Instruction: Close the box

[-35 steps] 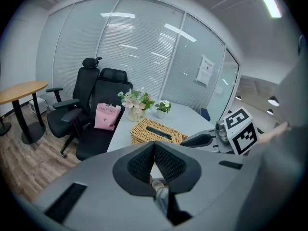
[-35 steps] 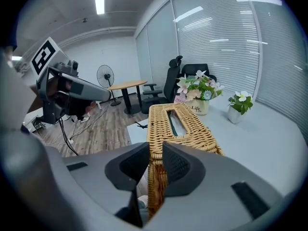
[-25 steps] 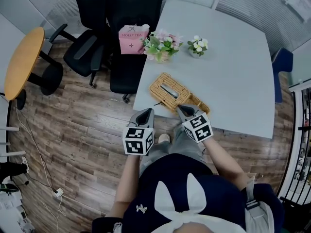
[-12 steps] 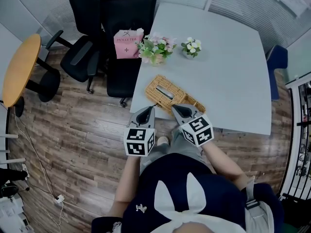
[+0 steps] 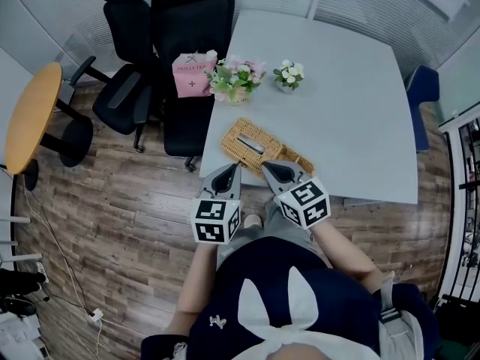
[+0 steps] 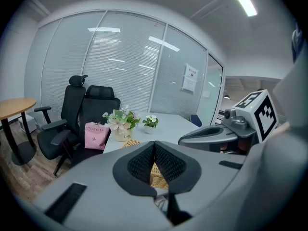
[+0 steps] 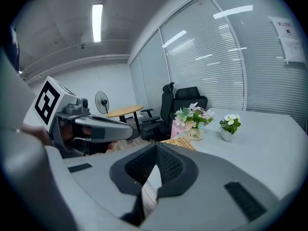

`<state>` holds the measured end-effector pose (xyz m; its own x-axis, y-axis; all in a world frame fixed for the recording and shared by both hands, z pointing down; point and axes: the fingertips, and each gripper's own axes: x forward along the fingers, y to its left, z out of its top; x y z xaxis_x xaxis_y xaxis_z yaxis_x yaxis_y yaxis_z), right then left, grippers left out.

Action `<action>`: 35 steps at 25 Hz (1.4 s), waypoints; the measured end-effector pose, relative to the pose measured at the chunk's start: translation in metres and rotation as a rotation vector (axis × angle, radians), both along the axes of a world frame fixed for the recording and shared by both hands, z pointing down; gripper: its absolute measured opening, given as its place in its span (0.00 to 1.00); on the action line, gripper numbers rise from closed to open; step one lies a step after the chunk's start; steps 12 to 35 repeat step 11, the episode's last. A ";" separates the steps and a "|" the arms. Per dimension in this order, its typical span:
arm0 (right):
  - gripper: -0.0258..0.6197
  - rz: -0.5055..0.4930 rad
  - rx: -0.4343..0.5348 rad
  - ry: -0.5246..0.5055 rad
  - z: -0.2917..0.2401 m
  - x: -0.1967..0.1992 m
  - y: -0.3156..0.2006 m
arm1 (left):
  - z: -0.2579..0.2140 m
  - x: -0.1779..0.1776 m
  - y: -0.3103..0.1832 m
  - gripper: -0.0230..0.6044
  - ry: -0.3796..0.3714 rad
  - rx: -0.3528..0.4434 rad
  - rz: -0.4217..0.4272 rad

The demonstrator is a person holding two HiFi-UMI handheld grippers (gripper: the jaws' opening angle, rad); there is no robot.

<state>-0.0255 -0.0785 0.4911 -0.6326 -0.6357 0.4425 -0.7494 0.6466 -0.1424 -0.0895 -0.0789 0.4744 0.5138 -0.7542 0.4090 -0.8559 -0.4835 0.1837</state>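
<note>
A woven wicker box [image 5: 257, 145] with a slot in its lid lies on the near left corner of the grey table [image 5: 352, 96]. Both grippers hover side by side just in front of its near edge, apart from it. My left gripper [image 5: 231, 169] is shut with nothing in it, and so is my right gripper [image 5: 264, 166]. In the left gripper view the box [image 6: 131, 142] shows low behind the shut jaws of the left gripper [image 6: 154, 144]. In the right gripper view only a corner of the box [image 7: 179, 142] peeks over the right gripper [image 7: 155, 146].
A flower vase [image 5: 234, 79], a small flower pot [image 5: 288, 75] and a pink bag [image 5: 190, 74] sit beyond the box. Black office chairs [image 5: 180, 28] stand at the table's left, a round wooden table [image 5: 28, 115] further left. Wood floor lies below me.
Both grippers have risen and tipped upward, so the box now sits lower in both gripper views. Both stay shut and beside each other in front of the box.
</note>
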 end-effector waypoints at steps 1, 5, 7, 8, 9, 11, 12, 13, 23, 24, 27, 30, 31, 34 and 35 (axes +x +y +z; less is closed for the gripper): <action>0.04 0.004 0.001 -0.001 -0.001 0.001 0.001 | 0.000 0.001 0.001 0.07 0.001 0.001 0.003; 0.04 0.017 -0.002 -0.009 -0.003 0.004 0.004 | -0.002 0.004 0.004 0.07 0.007 0.004 0.016; 0.04 0.019 0.002 -0.012 -0.006 0.005 0.007 | -0.003 0.006 0.007 0.07 0.007 0.007 0.019; 0.04 0.020 0.004 -0.014 -0.007 0.006 0.007 | -0.004 0.006 0.008 0.07 0.007 0.009 0.021; 0.04 0.022 0.006 -0.016 -0.009 0.007 0.008 | -0.005 0.008 0.008 0.07 0.006 0.010 0.023; 0.04 0.026 0.008 -0.019 -0.011 0.010 0.009 | -0.006 0.011 0.010 0.07 0.005 0.011 0.028; 0.04 0.026 0.008 -0.019 -0.011 0.010 0.009 | -0.006 0.011 0.010 0.07 0.005 0.011 0.028; 0.04 0.026 0.008 -0.019 -0.011 0.010 0.009 | -0.006 0.011 0.010 0.07 0.005 0.011 0.028; 0.04 0.026 0.008 -0.019 -0.011 0.010 0.009 | -0.006 0.011 0.010 0.07 0.005 0.011 0.028; 0.04 0.026 0.008 -0.019 -0.011 0.010 0.009 | -0.006 0.011 0.010 0.07 0.005 0.011 0.028; 0.04 0.026 0.008 -0.019 -0.011 0.010 0.009 | -0.006 0.011 0.010 0.07 0.005 0.011 0.028; 0.04 0.026 0.008 -0.019 -0.011 0.010 0.009 | -0.006 0.011 0.010 0.07 0.005 0.011 0.028; 0.04 0.026 0.008 -0.019 -0.011 0.010 0.009 | -0.006 0.011 0.010 0.07 0.005 0.011 0.028; 0.04 0.026 0.008 -0.019 -0.011 0.010 0.009 | -0.006 0.011 0.010 0.07 0.005 0.011 0.028; 0.04 0.026 0.008 -0.019 -0.011 0.010 0.009 | -0.006 0.011 0.010 0.07 0.005 0.011 0.028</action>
